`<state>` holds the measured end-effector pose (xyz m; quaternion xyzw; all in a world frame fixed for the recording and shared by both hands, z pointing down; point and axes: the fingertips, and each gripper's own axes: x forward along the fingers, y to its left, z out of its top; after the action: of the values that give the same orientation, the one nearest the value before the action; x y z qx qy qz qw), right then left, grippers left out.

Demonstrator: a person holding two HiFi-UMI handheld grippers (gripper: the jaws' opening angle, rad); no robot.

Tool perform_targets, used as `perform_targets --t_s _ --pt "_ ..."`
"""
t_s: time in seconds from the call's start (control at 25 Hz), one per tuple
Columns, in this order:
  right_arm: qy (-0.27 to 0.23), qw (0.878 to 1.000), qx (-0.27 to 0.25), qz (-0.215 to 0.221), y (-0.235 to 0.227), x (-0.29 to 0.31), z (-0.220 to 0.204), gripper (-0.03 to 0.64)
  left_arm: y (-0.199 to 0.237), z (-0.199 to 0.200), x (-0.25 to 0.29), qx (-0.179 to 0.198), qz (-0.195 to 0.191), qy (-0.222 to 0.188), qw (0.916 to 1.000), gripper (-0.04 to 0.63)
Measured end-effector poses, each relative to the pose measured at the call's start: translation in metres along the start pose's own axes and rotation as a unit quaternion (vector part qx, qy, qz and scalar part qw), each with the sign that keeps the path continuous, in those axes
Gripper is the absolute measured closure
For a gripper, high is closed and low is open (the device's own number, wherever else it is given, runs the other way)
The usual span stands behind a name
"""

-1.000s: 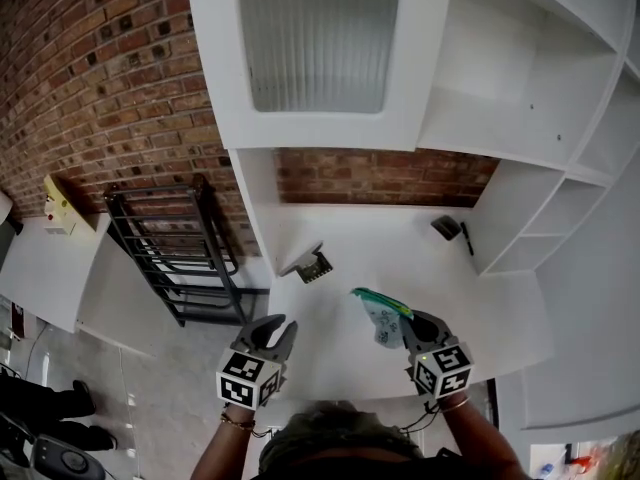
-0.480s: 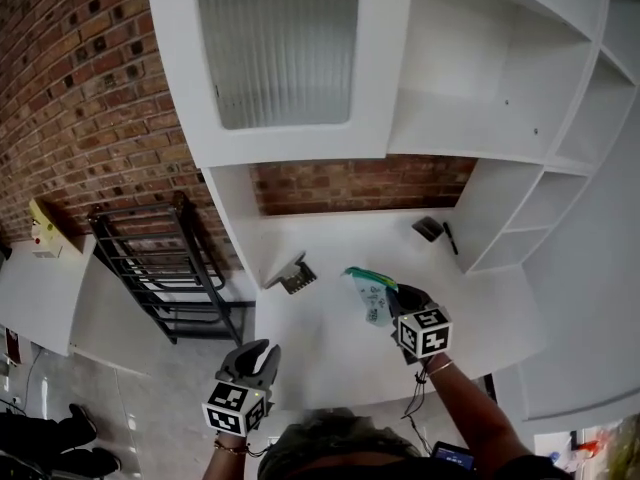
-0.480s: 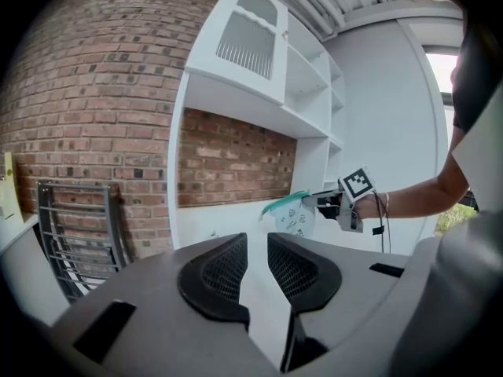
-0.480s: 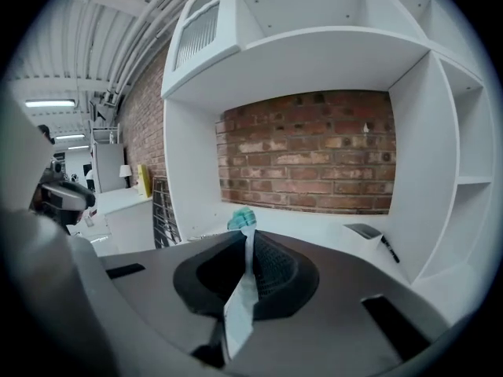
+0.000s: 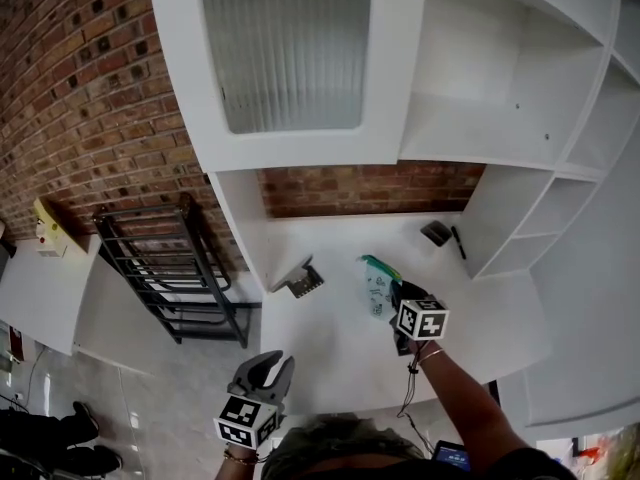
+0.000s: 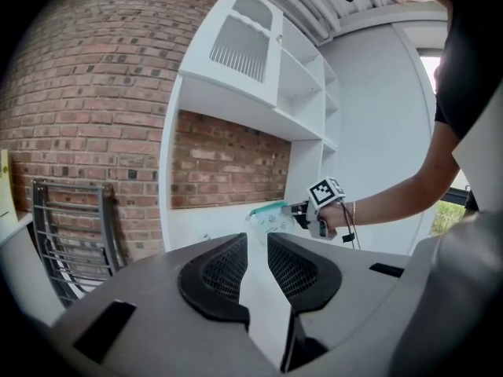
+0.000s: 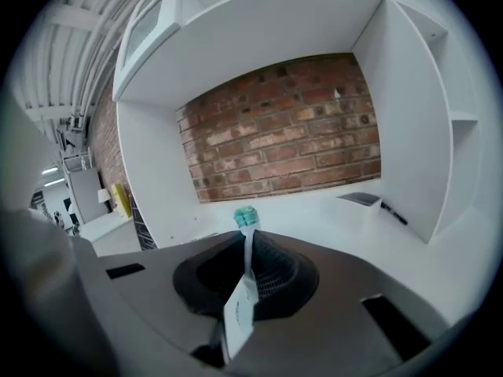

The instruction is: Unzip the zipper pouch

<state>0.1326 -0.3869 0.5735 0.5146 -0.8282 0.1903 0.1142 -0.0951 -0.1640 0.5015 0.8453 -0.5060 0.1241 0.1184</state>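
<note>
The zipper pouch [image 5: 377,288] is pale with small prints and a green zip edge on top. It hangs upright over the white counter [image 5: 330,343], with my right gripper [image 5: 394,294] shut on its near side. In the right gripper view the pouch [image 7: 247,220] shows edge-on between the pads, with a white tag [image 7: 237,314] hanging toward the camera. My left gripper [image 5: 266,373] is low, at the counter's near edge and well left of the pouch. Its jaws stand a narrow gap apart with nothing between them [image 6: 255,259]. From there I see the pouch [image 6: 269,218] ahead.
A small grey item [image 5: 300,277] lies at the counter's back left. A dark box [image 5: 436,232] and a pen [image 5: 459,241] lie at the back right. White shelves and a ribbed-glass cabinet door [image 5: 285,48] hang above. A black metal rack [image 5: 165,268] stands against the brick wall on the left.
My right gripper has carried the pouch farther out over the counter, away from me. The left gripper now sits lower in the head view.
</note>
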Motion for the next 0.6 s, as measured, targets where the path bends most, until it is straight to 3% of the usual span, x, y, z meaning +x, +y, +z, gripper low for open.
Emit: perform_targets --t_s 0.36,0.6 --pt "0.068 0.996 -0.028 -0.056 -0.027 0.0 -0.051 0.611 -0.008 0.001 0.012 0.003 -0.016 0.002 0.9999 0.518" --pt "0.066 0.995 -0.016 -0.066 -0.039 -0.008 -0.063 0.607 -0.012 0.003 0.014 -0.001 -0.025 0.009 0.9997 0.518"
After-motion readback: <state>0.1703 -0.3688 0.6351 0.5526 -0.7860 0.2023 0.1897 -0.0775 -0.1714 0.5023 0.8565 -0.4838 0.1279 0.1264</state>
